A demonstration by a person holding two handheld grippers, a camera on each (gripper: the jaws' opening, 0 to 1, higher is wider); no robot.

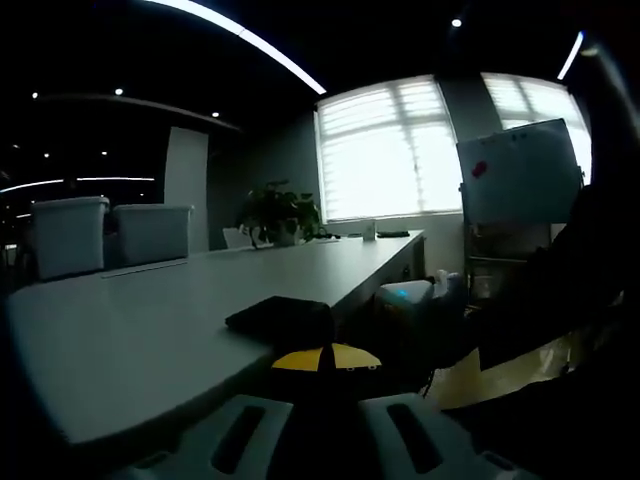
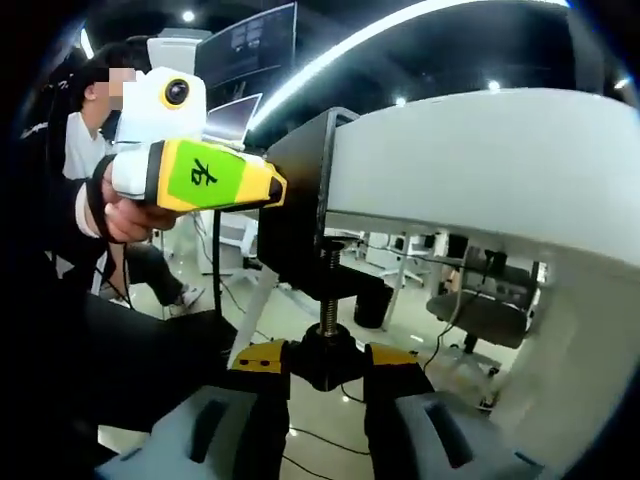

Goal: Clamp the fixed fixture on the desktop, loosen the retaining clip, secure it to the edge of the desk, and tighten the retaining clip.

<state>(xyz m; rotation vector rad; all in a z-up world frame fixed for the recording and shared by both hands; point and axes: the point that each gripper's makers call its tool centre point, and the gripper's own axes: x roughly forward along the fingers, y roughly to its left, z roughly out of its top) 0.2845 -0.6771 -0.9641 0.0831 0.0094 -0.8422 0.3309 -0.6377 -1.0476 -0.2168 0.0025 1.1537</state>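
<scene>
Place: office meeting room.
Evidence: long desk (image 1: 200,300), whiteboard (image 1: 520,170) at 2 o'clock, blinds on windows (image 1: 385,150), office chair (image 2: 480,305).

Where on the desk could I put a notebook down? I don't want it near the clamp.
The desk is bare across its wide middle, between the two storage bins at the far left, the plant at the far end and the black fixture on the near edge. That near edge is crowded.

Dim office, bright blinded windows (image 1: 400,150), long white desk (image 1: 150,330).
</scene>
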